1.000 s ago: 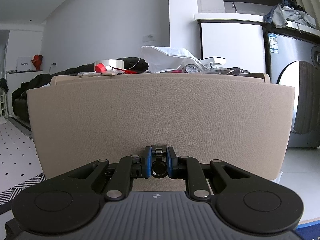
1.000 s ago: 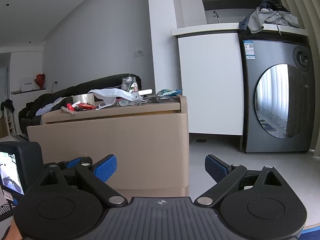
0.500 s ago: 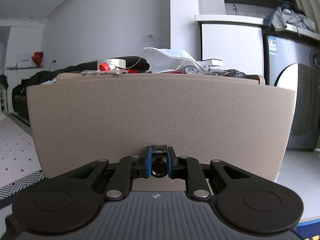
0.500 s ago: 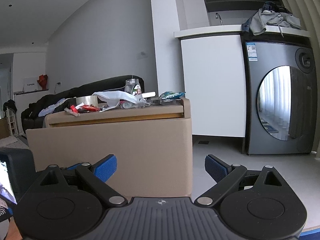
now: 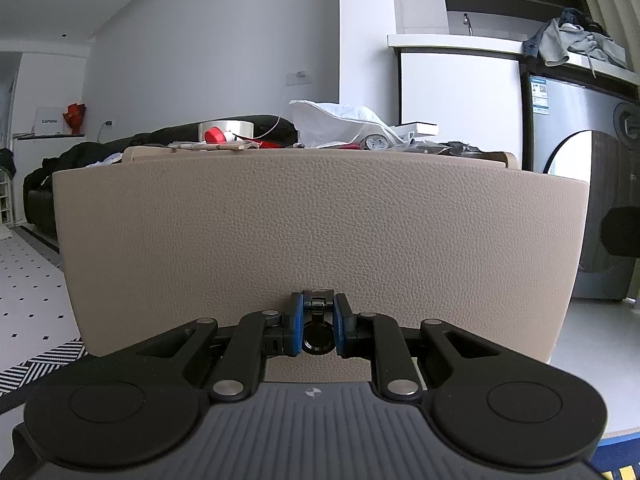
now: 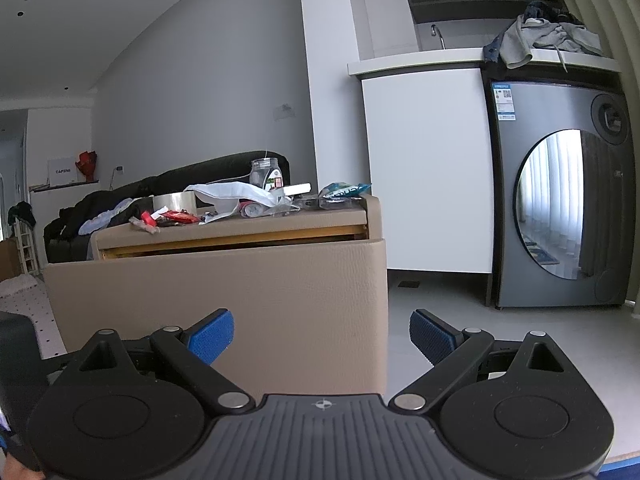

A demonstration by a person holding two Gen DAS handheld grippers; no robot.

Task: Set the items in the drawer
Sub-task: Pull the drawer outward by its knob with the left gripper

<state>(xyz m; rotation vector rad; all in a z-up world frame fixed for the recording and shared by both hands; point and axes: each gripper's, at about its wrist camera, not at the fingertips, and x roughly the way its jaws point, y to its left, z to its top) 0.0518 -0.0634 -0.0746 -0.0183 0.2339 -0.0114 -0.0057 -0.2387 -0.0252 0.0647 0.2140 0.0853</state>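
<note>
Clamping the small black ring pull (image 5: 317,336) at the lower middle of the beige drawer front (image 5: 320,232), with the left tool (image 5: 317,330) clenched on it, blue pads (image 5: 295,330) pressed to either side of the ring. Hovering off to the right, released and empty, the right tool (image 6: 322,334) with jaws spread wide, near the drawer front's right corner but not touching. Showing a dark gap under the cabinet top (image 6: 240,226) in the right wrist view, so the drawer reads as pulled partly out. Sitting on that surface, above and behind the drawer front, the loose items: a tape roll (image 6: 175,203), a red packet (image 6: 178,216), a crumpled white bag (image 6: 236,194), a glass jar (image 6: 265,172), a blue-green wrapper (image 6: 344,190). Probably light, most of it; bag and wrappers soft and slippery, best pinched at a bunched fold; tape roll stiff, best gripped across its rim; jar fragile and smooth, best taken around the neck. Ring pull small and hinged, likely to swing, so a straight, level pull looks wise.
</note>
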